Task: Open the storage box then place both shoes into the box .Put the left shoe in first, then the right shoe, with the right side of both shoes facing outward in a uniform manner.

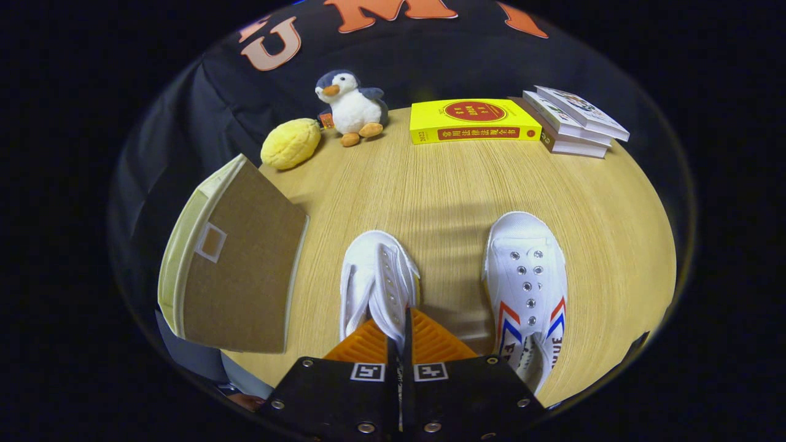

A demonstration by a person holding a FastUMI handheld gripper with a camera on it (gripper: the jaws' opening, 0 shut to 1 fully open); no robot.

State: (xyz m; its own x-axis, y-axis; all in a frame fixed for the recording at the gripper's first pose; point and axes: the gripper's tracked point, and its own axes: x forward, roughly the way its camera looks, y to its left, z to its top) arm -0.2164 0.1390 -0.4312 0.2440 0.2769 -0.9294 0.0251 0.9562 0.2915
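the gripper [402, 334] is closed on the side wall of the left shoe [376, 279], low centre of the frame; the right shoe [528, 282] is left on the table [442, 190], lower right; the box [236, 270], left of frame, is seen already opened; neither shoe is yet boxed

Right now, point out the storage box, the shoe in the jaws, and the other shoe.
storage box [242, 276], gripper view, brown lid panel.
pinched shoe [376, 279], gripper view, eyelet strip ahead of the jaws.
other shoe [527, 270], gripper view, lace eyelet area.
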